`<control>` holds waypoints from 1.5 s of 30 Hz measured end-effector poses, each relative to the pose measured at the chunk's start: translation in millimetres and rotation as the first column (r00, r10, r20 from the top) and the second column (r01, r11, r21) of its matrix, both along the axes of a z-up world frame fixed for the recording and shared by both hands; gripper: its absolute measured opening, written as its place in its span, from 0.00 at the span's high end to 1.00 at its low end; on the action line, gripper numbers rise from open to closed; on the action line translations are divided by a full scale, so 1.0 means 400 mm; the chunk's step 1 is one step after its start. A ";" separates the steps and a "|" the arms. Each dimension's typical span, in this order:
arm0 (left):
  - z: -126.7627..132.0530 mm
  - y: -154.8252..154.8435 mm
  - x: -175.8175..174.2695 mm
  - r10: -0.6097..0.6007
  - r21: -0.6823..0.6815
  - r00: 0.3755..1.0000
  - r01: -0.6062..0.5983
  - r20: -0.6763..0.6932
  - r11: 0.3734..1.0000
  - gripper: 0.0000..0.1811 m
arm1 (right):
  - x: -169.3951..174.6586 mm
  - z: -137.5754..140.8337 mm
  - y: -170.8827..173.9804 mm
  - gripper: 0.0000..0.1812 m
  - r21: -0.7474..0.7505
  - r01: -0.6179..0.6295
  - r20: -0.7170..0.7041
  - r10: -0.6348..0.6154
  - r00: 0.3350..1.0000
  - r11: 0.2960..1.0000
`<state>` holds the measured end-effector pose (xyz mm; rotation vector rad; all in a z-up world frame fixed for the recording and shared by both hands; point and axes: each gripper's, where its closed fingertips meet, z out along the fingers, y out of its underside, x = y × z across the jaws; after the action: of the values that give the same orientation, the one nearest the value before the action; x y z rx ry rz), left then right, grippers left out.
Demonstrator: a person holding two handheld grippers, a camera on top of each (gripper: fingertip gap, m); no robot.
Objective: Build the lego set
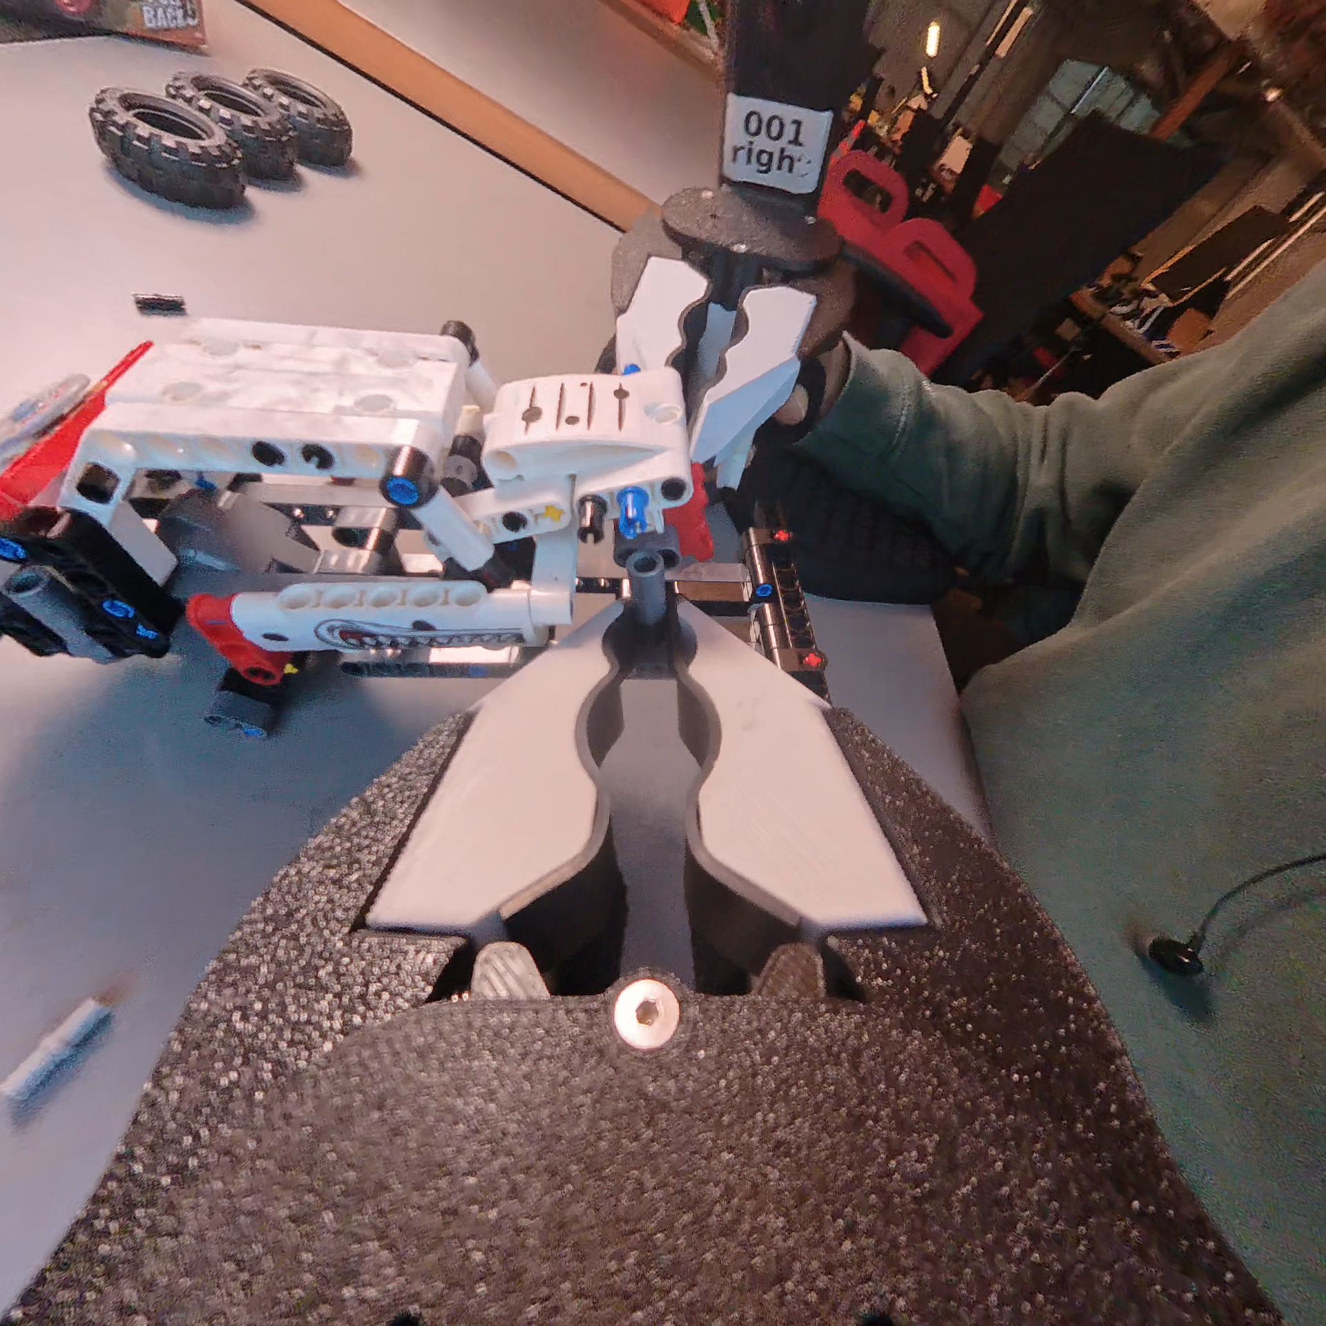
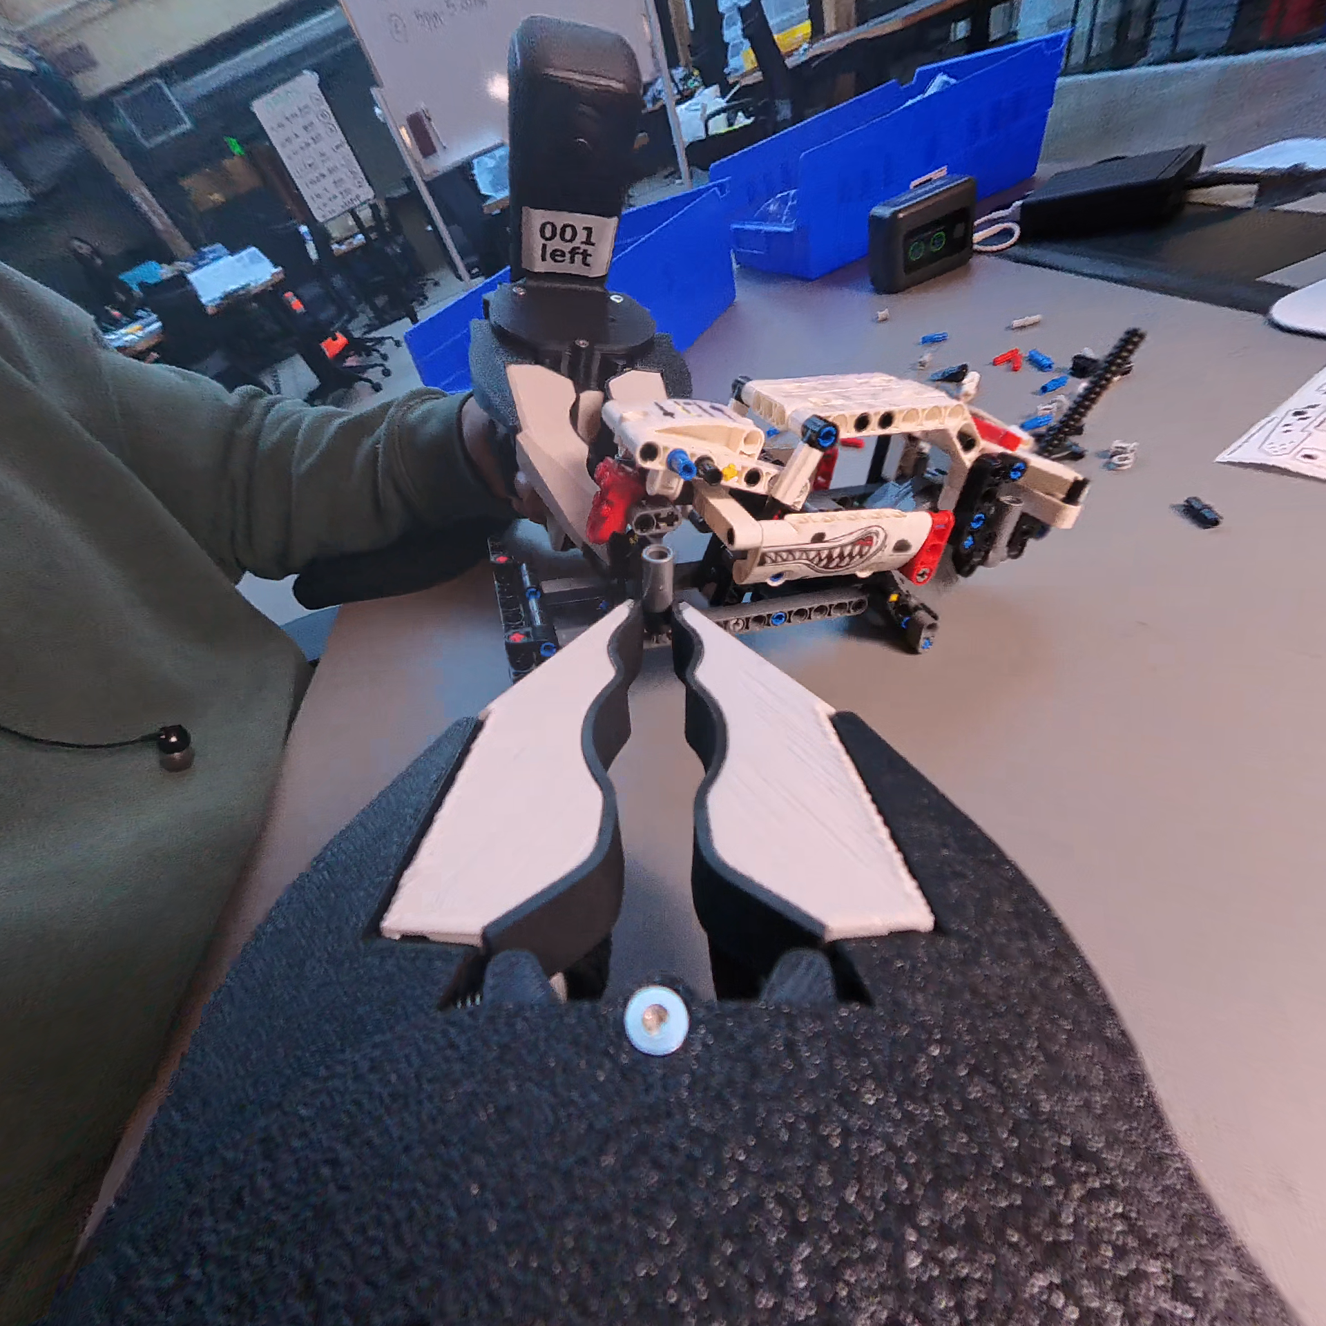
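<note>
Both are reaching level toward the lego car, the left gripper and the right gripper each pinching a grey tube narrowly.

Table: 1 part-built lego car, white/red/black. 3 black tyres in a row nr far left corner. 2 grippers: left gripper and right gripper, ea. pinching 1 grey tube at the tips. Far edge: approx. 3 blue bins, 1 black device. Right edge: 1 printed sheet. Loose small pcs past the car: too blurred to count, incl. 1 long black toothed strip.
</note>
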<state>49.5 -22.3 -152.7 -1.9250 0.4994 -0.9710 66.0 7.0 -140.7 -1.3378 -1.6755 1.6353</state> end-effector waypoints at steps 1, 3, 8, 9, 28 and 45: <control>0.007 -0.005 0.005 -0.015 0.000 1.000 0.015 0.019 1.000 0.96 | 0.001 -0.001 -0.008 0.96 -0.015 -0.018 0.007 0.018 1.000 1.000; 0.017 -0.016 0.016 -0.044 0.004 0.998 0.044 0.043 0.999 0.96 | 0.002 0.003 -0.019 0.96 -0.036 -0.042 0.005 0.042 0.999 0.998; 0.026 -0.030 0.035 -0.074 0.007 0.996 0.073 0.058 0.997 0.96 | 0.011 0.008 -0.043 0.96 -0.111 -0.105 0.013 0.107 0.994 0.988; 0.026 -0.033 0.037 -0.077 0.006 0.995 0.077 0.058 0.997 0.96 | 0.012 0.009 -0.047 0.96 -0.120 -0.113 0.013 0.115 0.993 0.986; 0.053 -0.035 0.034 -0.024 -0.151 0.958 0.070 0.285 0.986 0.96 | 0.017 0.041 -0.046 0.96 -0.309 -0.166 -0.031 0.164 0.986 0.936; 0.047 -0.048 0.041 -0.026 -0.207 0.952 0.093 0.306 0.974 0.96 | 0.023 0.032 -0.058 0.96 -0.221 -0.166 -0.011 0.167 0.986 0.961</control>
<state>65.7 -41.4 -133.7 -1.9138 0.2822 -1.3821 75.0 -16.3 -127.8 -1.3355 -1.6901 1.9650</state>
